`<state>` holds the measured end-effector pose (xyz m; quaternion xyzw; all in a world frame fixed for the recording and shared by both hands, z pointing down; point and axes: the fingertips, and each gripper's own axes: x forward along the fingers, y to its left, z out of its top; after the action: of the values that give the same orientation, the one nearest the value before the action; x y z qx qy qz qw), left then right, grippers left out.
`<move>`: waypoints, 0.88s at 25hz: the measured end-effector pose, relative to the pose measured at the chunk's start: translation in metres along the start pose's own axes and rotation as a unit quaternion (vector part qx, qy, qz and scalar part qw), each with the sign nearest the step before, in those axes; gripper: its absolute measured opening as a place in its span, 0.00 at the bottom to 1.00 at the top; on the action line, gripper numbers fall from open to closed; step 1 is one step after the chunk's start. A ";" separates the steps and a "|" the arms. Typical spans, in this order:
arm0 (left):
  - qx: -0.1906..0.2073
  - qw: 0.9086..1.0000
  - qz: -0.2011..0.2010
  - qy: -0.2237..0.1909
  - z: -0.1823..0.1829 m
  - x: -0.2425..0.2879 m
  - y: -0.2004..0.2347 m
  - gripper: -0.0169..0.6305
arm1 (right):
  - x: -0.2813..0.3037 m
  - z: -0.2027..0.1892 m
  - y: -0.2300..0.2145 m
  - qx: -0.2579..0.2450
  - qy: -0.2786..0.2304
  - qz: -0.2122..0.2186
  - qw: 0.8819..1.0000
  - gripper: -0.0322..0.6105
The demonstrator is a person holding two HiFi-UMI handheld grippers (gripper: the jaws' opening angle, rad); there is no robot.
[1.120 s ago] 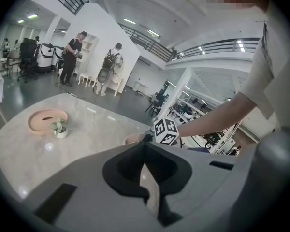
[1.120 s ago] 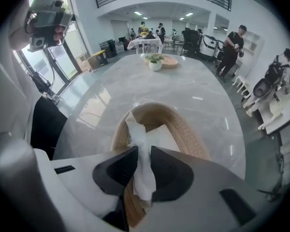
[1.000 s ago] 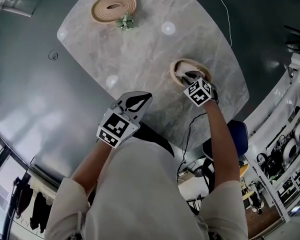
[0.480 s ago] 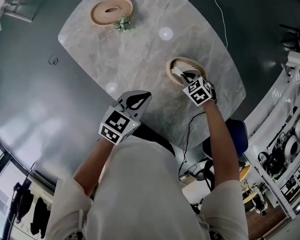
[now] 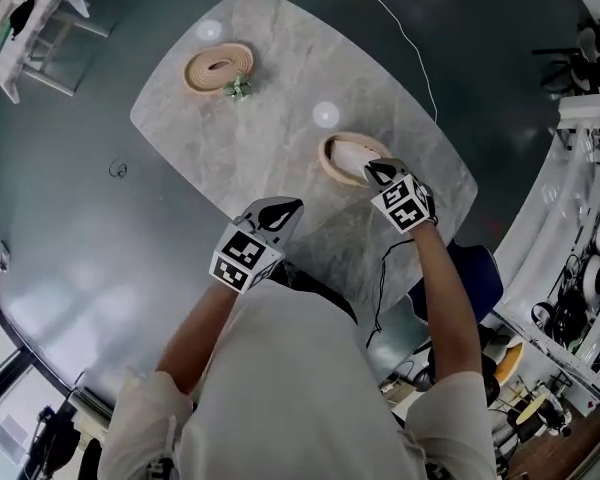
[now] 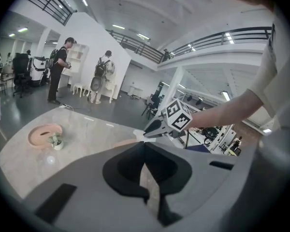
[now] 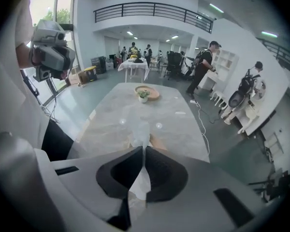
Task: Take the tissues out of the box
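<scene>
The tissue box [image 5: 332,164] is a round wooden ring on the marble table [image 5: 280,118], near its right edge. A white tissue [image 5: 353,154] rises out of its middle. My right gripper [image 5: 373,169] hangs just over the box's near rim, shut on that tissue. In the right gripper view the tissue [image 7: 139,131] stretches from the closed jaws of my right gripper [image 7: 143,150] down toward the box [image 7: 157,142]. My left gripper [image 5: 291,206] hovers over the table's near edge, left of the box, shut with nothing in it. In the left gripper view my left gripper [image 6: 144,144] faces the right one.
A second round wooden tray [image 5: 218,68] with a small potted plant [image 5: 238,89] sits at the table's far left end. A thin cable [image 5: 410,48] runs across the floor beyond the table. A blue chair [image 5: 480,273] stands by my right arm. People stand far off.
My right gripper has drawn back from inside the box ring toward its near rim, with the tissue pulled up. The left gripper has barely moved. The head view has shifted.
</scene>
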<state>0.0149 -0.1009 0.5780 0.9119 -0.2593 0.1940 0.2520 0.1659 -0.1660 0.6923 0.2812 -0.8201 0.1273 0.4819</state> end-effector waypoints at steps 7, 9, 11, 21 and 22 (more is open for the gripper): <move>0.052 0.998 -0.013 -0.012 0.019 -0.016 -0.026 0.04 | -0.091 0.009 0.009 0.053 -0.080 -0.067 0.993 0.11; 0.063 0.998 -0.018 -0.018 0.025 -0.020 -0.032 0.04 | -0.118 0.013 0.013 0.076 -0.105 -0.085 0.988 0.11; 0.066 0.997 -0.024 -0.023 0.028 -0.025 -0.037 0.04 | -0.144 0.016 0.019 0.101 -0.127 -0.101 0.982 0.11; 0.081 0.993 -0.060 -0.060 0.063 -0.033 -0.071 0.04 | -0.281 0.013 0.036 0.203 -0.264 -0.192 0.923 0.11; 0.084 0.993 -0.062 -0.064 0.068 -0.034 -0.073 0.04 | -0.294 0.015 0.037 0.208 -0.277 -0.200 0.917 0.11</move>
<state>0.0451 -0.0721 0.4811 0.9546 -0.2010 0.1405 0.1688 0.2443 -0.0436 0.4342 0.5570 -0.8025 0.1127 0.1816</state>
